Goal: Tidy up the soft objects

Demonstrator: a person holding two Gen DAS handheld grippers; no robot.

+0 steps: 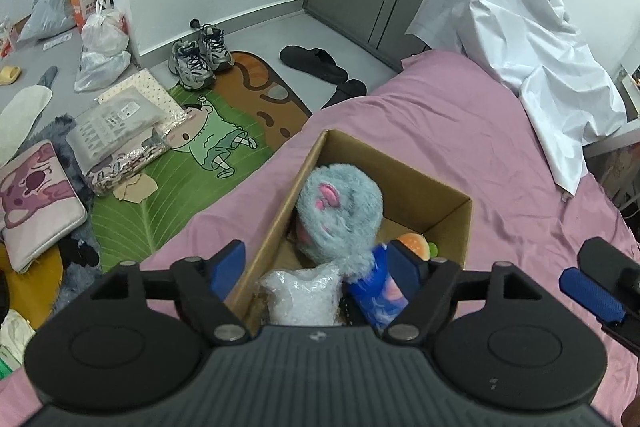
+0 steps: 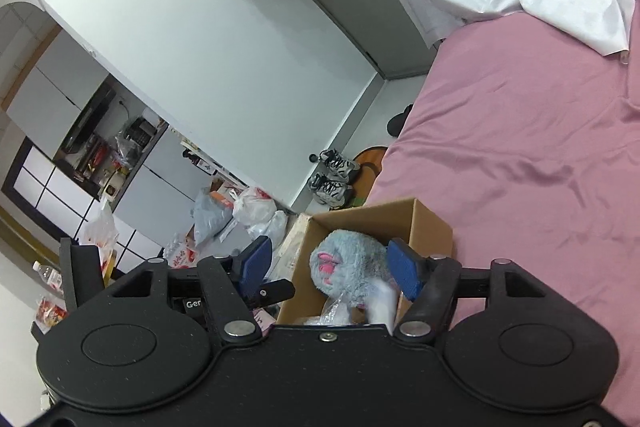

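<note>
Nearest to me, the left gripper (image 1: 320,267) hangs over the near end of the cardboard box (image 1: 436,187), pointing steeply down. Its jaws stand wide apart; one blue pad (image 1: 228,269) is outside the left wall of the box and the other is inside it. Nothing is pressed between them. The right gripper (image 2: 332,263) comes from the side, tilted, and its jaws are also apart. The grey toy shows between its pads, but the pads do not press on it.

The box sits on the pink bed sheet (image 1: 460,131), with its long axis running away from the left gripper. At its near end lie a white plastic packet (image 1: 300,291) and a blue soft item (image 1: 376,299). Just beyond them is the grey fluffy plush toy (image 1: 340,211), which fills the middle of the box. It lies along the box, and its pink-marked end (image 1: 328,197) points up and toward the far wall. Beside it, against the right wall, a small burger-shaped toy (image 1: 414,245) shows.

Farther away, a white sheet (image 1: 520,27) hangs over something at the far end of the bed. On the floor to the left lie a green cartoon mat (image 1: 180,187), a pair of sneakers (image 1: 200,59) and black slippers (image 1: 316,63).
</note>
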